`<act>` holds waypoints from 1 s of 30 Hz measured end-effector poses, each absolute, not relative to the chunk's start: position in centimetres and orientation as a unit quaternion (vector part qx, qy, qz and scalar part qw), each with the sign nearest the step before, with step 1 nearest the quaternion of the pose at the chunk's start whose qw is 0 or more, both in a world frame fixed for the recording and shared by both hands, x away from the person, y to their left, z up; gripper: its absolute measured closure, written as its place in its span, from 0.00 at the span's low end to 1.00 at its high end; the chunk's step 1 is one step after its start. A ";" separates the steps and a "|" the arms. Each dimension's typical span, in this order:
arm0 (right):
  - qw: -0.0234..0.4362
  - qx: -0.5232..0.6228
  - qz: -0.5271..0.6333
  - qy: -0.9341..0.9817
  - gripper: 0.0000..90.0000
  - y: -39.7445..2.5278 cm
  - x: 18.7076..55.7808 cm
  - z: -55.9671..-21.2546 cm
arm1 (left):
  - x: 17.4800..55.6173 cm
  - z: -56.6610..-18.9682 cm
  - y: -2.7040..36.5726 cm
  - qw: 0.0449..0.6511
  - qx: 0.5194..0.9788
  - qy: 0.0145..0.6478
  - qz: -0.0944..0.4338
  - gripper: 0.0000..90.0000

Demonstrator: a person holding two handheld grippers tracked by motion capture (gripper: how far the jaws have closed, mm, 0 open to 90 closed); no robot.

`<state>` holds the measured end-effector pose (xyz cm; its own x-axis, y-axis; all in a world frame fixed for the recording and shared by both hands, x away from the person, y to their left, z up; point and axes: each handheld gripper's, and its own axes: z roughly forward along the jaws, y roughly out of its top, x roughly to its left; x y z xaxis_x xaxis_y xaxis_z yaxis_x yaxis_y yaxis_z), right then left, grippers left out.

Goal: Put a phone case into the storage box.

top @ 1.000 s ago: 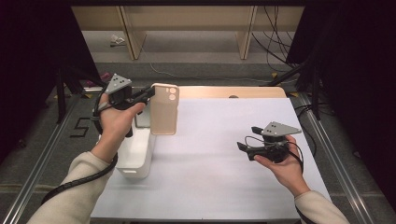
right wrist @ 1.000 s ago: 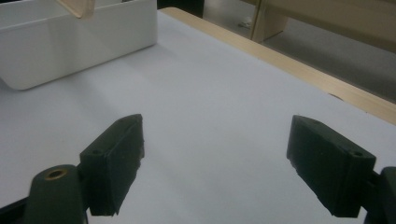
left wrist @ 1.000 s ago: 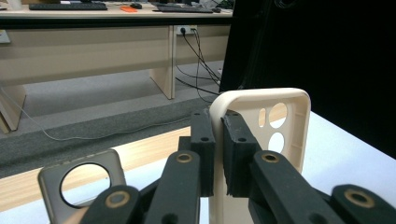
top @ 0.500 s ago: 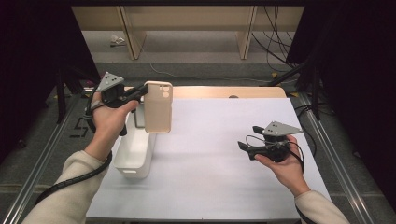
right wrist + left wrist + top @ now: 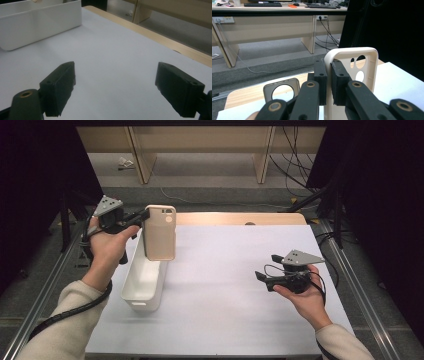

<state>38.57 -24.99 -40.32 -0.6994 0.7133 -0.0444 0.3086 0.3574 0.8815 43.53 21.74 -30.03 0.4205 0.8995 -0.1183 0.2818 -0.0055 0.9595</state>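
1 phone case [image 5: 160,232] hangs clamped in the left gripper [image 5: 142,216] above the white bin [image 5: 142,282], seemingly unplaced; right gripper [image 5: 265,272] jaws apart, idle.

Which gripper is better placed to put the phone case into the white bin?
Left. The left gripper already clamps the phone case above the white bin. The right gripper is open, far away.

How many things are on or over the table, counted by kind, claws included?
Beige rubbery phone case: 1
White rectangular plastic bin: 1
Black two-jaw claws, left claw and right claw: 2
Total: 4
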 end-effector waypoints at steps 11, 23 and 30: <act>0.217 0.325 0.470 0.791 0.19 -25.1 38.6 -40.3 | 43.8 -29.9 22.7 0.535 0.644 0.462 0.293 0.93; 0.217 0.328 0.471 0.789 0.18 -25.1 38.6 -40.4 | 44.4 -30.3 23.3 0.528 0.646 0.463 0.301 0.93; 0.217 0.328 0.472 0.789 0.18 -25.1 38.6 -40.3 | 44.6 -30.2 23.7 0.526 0.646 0.459 0.307 0.93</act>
